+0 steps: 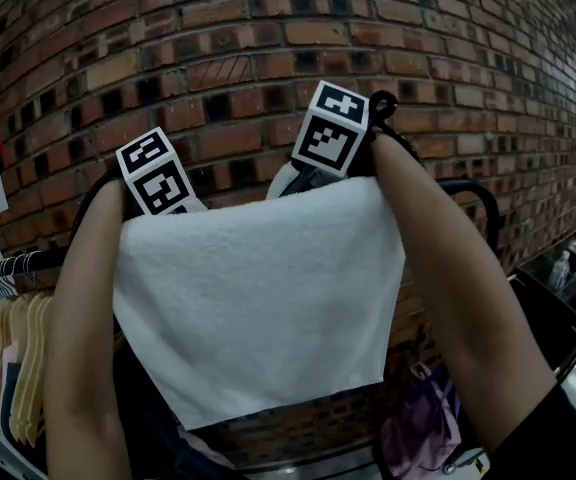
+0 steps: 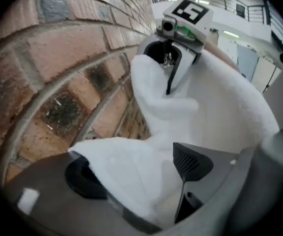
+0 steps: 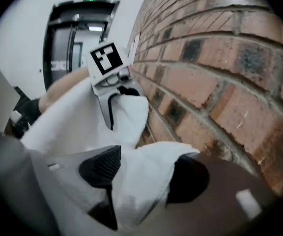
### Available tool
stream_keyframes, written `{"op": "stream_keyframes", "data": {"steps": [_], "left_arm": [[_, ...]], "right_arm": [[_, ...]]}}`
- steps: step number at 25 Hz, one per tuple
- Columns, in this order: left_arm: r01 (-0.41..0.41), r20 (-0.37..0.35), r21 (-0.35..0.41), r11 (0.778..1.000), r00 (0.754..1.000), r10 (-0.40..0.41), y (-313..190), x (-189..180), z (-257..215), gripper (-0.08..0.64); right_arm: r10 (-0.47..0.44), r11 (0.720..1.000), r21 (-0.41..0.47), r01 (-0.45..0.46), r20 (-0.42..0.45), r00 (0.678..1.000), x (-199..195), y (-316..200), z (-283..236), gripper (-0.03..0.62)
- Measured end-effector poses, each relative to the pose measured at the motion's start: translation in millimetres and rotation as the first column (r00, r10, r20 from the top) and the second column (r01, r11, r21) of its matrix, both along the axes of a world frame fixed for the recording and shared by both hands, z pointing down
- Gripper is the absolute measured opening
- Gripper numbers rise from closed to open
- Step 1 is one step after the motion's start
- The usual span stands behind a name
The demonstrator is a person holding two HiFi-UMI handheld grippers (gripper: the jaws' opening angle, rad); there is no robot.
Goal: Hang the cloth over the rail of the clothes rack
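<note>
Both your grippers are up at the top edge of the cloth (image 1: 258,298), which hangs as a white sheet in front of the wall (image 1: 218,58). The left gripper (image 2: 136,173) has its jaws apart, with one top corner lying loose between them. The right gripper (image 3: 144,173) is the same: jaws spread, the other corner resting in the gap, and nothing clamped.

The rail (image 1: 476,196) curves out from behind the cloth on your right. No view shows plainly whether the top edge is folded over it or only sits against it.

That is the main risk. With neither pair of jaws gripping, the cloth stays up only if enough of it lies over the far side of the rail. Nearly all the cloth you can see hangs on your side, so that weight could pull it off and drop it.

The pile may also catch on a pad, so backing out at a slant could drag a corner along. Both grippers sit close to the wall, and a sideways move could scrape them on it. The bottom edge slants too, lower on your left, so the hang looks uneven.

I see no clear container. The purple thing (image 1: 423,423) at lower right may be a bag, but I cannot tell. Hangers (image 1: 18,358) crowd the far left.
</note>
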State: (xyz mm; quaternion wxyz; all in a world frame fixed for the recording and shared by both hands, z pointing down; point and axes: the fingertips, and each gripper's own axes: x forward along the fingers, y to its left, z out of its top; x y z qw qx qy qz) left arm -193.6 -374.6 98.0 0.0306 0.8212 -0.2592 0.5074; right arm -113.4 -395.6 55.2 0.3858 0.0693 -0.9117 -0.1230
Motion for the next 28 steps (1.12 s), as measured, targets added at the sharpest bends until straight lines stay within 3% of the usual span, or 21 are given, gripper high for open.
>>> {"op": "stream_keyframes", "data": {"steps": [2, 4, 6, 9, 12, 14, 16, 21, 23, 26, 28], "left_arm": [[-0.036, -0.119, 0.022, 0.999, 0.992, 0.038, 5, 12, -18, 0.419], [-0.054, -0.191, 0.063, 0.997, 0.98, 0.065, 6, 18, -34, 0.417], [-0.04, -0.209, 0.079, 0.996, 0.976, 0.056, 6, 15, -38, 0.416], [-0.024, -0.205, 0.071, 0.997, 0.978, 0.038, 6, 6, -36, 0.416], [-0.016, -0.224, 0.094, 0.995, 0.974, 0.036, 5, 2, -42, 0.399], [0.007, -0.202, 0.105, 0.994, 0.979, 0.015, 2, -5, -41, 0.397], [0.019, -0.164, 0.11, 0.994, 0.987, -0.001, 0, -12, -38, 0.377], [0.066, -0.179, 0.135, 0.989, 0.983, -0.041, -5, -25, -51, 0.371], [0.102, -0.115, 0.171, 0.98, 0.99, -0.083, -10, -38, -53, 0.371], [0.077, 0.03, 0.222, 0.972, 0.996, -0.086, -13, -49, -52, 0.35], [0.054, 0.055, 0.268, 0.962, 0.996, -0.071, -13, -47, -59, 0.345]], "right_arm": [[-0.026, 0.999, -0.037, 0.029, 0.077, 0.997, -4, 9, -12, 0.272], [-0.02, 1.0, -0.017, 0.021, 0.062, 0.998, -3, 7, -12, 0.272], [0.021, 1.0, -0.001, -0.021, 0.009, 1.0, 5, -1, -9, 0.272], [0.091, 0.995, 0.058, -0.082, -0.17, 0.981, 25, -16, 10, 0.272], [0.082, 0.996, 0.031, -0.078, -0.142, 0.986, 21, -15, 10, 0.27], [0.097, 0.993, 0.092, -0.079, -0.213, 0.972, 25, -21, 17, 0.27], [0.103, 0.991, 0.108, -0.081, -0.219, 0.97, 23, -23, 20, 0.27], [0.152, 0.981, 0.169, -0.099, -0.338, 0.929, 42, -33, 38, 0.27], [0.164, 0.975, 0.203, -0.092, -0.369, 0.915, 47, -40, 40, 0.27], [0.127, 0.978, 0.198, -0.068, -0.303, 0.945, 36, -33, 33, 0.27], [0.089, 0.978, 0.207, -0.036, -0.253, 0.963, 27, -26, 24, 0.27]]}}
